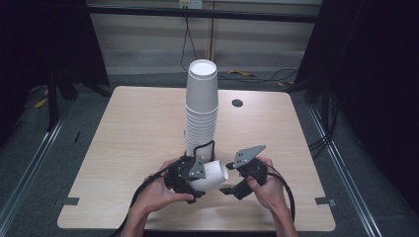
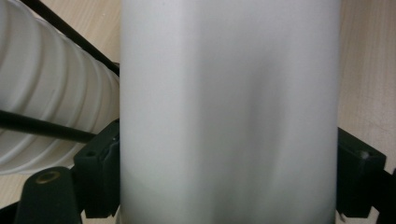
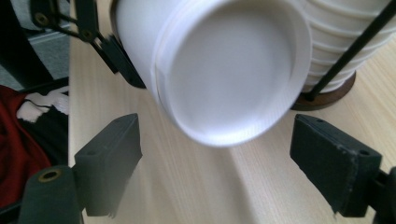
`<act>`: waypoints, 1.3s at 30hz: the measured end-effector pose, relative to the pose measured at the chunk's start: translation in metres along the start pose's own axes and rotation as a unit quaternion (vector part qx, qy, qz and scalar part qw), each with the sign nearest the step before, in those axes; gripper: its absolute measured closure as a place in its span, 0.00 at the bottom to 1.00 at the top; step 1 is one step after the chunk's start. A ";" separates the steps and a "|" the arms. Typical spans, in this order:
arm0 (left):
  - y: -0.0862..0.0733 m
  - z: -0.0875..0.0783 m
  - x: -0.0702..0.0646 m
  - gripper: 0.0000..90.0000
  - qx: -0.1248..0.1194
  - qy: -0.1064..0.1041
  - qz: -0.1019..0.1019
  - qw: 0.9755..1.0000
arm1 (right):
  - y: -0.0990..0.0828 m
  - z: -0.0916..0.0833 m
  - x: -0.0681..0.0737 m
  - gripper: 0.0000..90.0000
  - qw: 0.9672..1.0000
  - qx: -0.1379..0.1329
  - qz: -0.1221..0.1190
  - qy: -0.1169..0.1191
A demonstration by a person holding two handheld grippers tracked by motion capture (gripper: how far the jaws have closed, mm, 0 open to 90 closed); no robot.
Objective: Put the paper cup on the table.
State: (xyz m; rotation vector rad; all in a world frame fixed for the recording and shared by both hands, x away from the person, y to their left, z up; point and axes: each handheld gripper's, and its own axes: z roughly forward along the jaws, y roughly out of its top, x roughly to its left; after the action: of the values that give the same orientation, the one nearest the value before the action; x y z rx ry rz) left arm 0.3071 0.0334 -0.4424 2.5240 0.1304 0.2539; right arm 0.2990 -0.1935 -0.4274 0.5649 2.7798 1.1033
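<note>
Item: one white cup [image 1: 213, 174] pinched sideways between left gripper [image 1: 190, 175] jaws, base facing spread right gripper [image 1: 236, 183] just beside; hand-over judged next, requiring closure.

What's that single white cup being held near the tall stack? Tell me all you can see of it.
The single cup is plain white, smooth-walled, probably paper, with a recessed flat bottom ringed by a raised rim. It lies on its side above the wooden table, bottom pointing at the right gripper, whose jaws stand open and apart from it. The left gripper clamps it, one jaw on each side of its wall. Just behind it stands the cup stack in a black wire holder on a brown base.
</note>
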 end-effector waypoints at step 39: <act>0.014 0.008 -0.010 0.18 0.049 -0.026 0.056 0.997 | 0.029 0.016 -0.008 0.20 0.991 0.078 -0.046 0.097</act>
State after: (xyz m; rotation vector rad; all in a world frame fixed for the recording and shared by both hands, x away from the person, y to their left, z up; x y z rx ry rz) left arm 0.2994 0.0159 -0.4422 2.6365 -0.0191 0.2308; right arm 0.3182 -0.1670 -0.4200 0.3541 3.0457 0.9757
